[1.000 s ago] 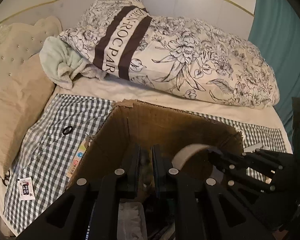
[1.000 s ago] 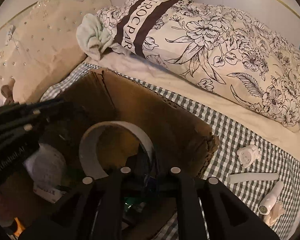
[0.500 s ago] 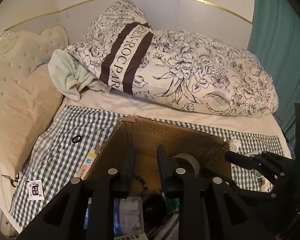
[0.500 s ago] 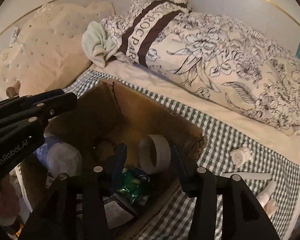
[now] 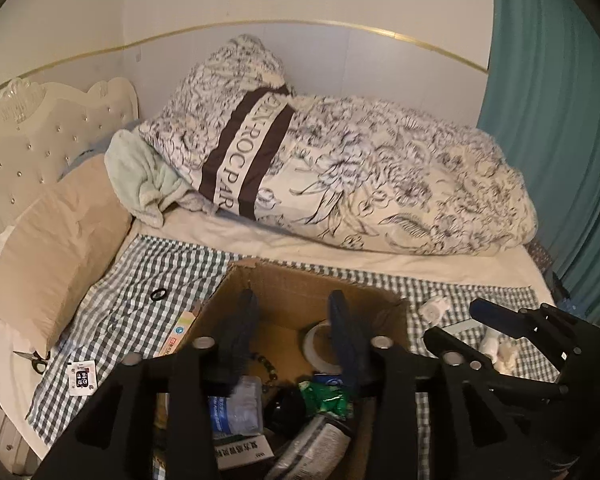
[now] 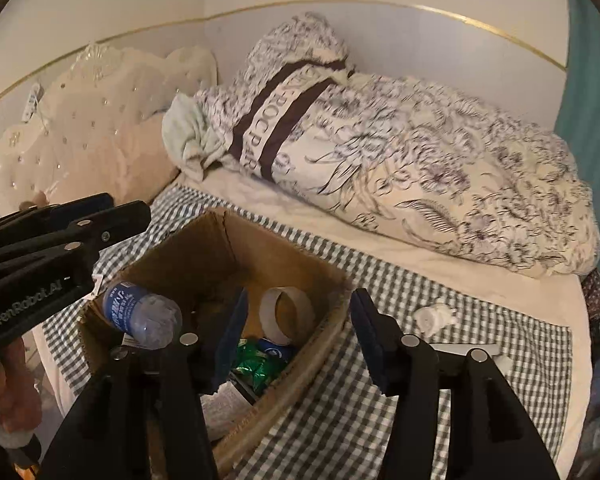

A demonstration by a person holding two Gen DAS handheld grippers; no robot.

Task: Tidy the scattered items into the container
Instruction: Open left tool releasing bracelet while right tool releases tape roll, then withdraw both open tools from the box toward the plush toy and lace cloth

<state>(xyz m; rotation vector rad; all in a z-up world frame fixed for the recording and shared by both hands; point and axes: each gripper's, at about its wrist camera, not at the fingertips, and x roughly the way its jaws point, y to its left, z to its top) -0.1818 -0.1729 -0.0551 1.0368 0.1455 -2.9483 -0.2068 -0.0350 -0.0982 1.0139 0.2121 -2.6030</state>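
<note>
Since a second ago both grippers have lifted up out of the cardboard box (image 5: pixel 300 292) and the tape roll (image 6: pixel 287 314), then pinched by the right gripper (image 6: pixel 298 332), now sits loose inside the box, leaning on its far wall at centre of the right wrist view. The left gripper (image 5: pixel 290 332) was pressed together; now its jaws are opening, nothing between the pads. The right gripper's jaws are opening too and hold nothing.

Step in hand: release done, retreat from box, likely heading for the next item.

Box contents, lower centre: plastic bottle (image 6: pixel 142 314), green packet (image 6: pixel 256 364), tape roll, other bits.

Still out on the checked cloth (image 5: pixel 140 288): black ring (image 5: pixel 158 294) and small card (image 5: pixel 82 376) at left of the left wrist view, scissors (image 5: pixel 34 360) at far left edge; crumpled white item (image 6: pixel 434 316) and flat white strip (image 6: pixel 464 349) at right of the right wrist view.

Next move probably calls for the right gripper to swing right and down over the white item with jaws spread wide; the left could take the ring, flat and thin, so a low, careful pinch.
</note>
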